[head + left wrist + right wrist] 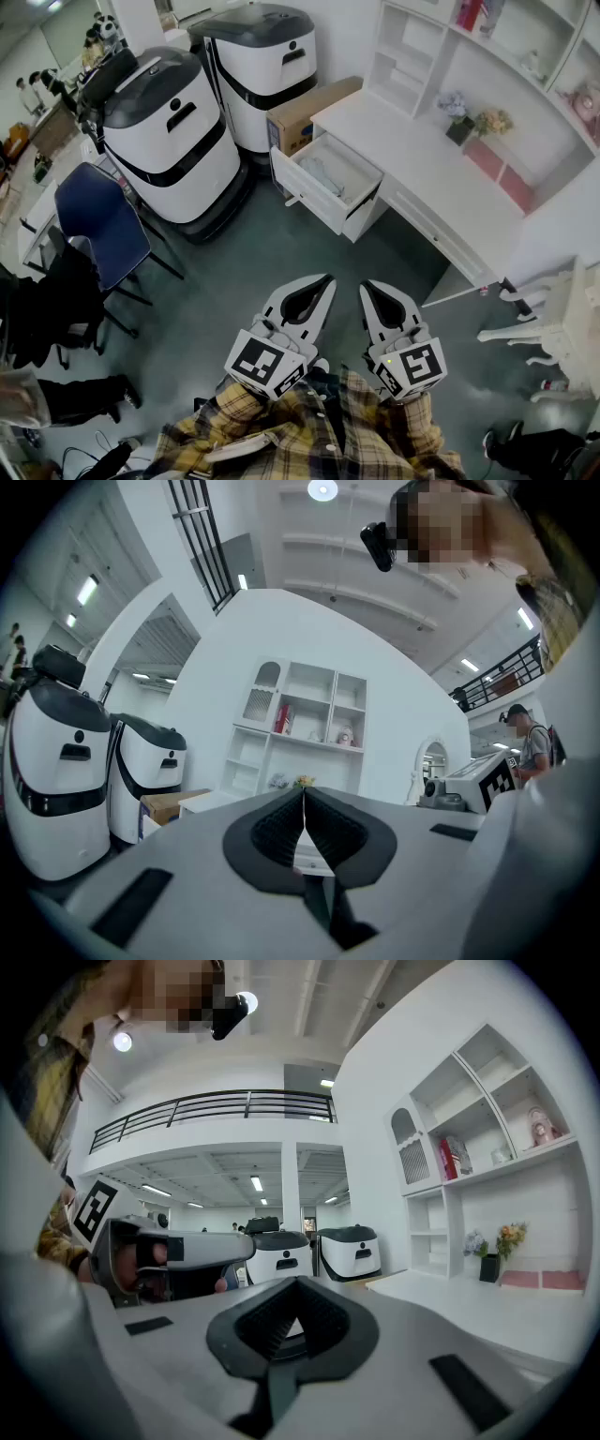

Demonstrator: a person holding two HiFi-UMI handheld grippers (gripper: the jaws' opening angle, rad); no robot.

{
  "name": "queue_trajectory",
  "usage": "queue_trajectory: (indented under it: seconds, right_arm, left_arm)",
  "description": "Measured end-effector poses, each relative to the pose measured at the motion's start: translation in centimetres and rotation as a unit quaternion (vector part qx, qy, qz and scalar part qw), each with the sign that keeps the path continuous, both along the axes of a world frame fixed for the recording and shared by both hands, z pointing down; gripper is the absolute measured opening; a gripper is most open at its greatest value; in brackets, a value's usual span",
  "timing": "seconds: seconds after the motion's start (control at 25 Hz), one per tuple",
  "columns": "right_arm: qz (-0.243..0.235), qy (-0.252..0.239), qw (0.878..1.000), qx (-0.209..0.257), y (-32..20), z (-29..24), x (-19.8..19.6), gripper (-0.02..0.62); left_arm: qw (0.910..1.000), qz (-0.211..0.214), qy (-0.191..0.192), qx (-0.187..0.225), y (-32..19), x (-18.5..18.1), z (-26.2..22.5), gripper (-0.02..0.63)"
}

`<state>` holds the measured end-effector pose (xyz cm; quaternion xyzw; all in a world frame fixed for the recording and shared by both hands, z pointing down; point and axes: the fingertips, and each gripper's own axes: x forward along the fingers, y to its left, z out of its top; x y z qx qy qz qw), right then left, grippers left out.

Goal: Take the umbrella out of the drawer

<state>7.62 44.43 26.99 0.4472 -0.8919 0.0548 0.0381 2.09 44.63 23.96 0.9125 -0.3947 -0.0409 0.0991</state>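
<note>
The white desk (412, 141) has one drawer (307, 195) pulled open toward the floor. Inside it lies a pale grey folded thing, apparently the umbrella (322, 175). Both grippers are held low in front of the person, well short of the drawer. My left gripper (330, 277) is shut with nothing in it, and its jaws meet at the tip (303, 794). My right gripper (365, 284) is beside it, also shut and empty (298, 1283). From each gripper view the drawer is hidden behind the jaws.
Two white-and-black machines (173, 131) stand left of the drawer, with a cardboard box (305, 112) between them and the desk. A blue chair (98, 220) is at the left and a white chair (553, 328) at the right. Grey floor (244, 262) lies between me and the drawer.
</note>
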Motion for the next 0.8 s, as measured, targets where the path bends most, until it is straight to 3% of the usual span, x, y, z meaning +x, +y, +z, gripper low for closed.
queue_trajectory:
  seconds: [0.36, 0.8]
  right_arm:
    - [-0.013, -0.01, 1.0, -0.007, 1.5, 0.5, 2.2, 0.017]
    - [-0.015, -0.031, 0.999, -0.014, 2.1, 0.9, 3.7, 0.017]
  left_arm:
    - [0.9997, -0.023, 0.005, -0.003, 1.6, 1.5, 0.5, 0.023]
    - [0.9992, -0.034, -0.017, -0.011, 1.9, 2.1, 1.2, 0.023]
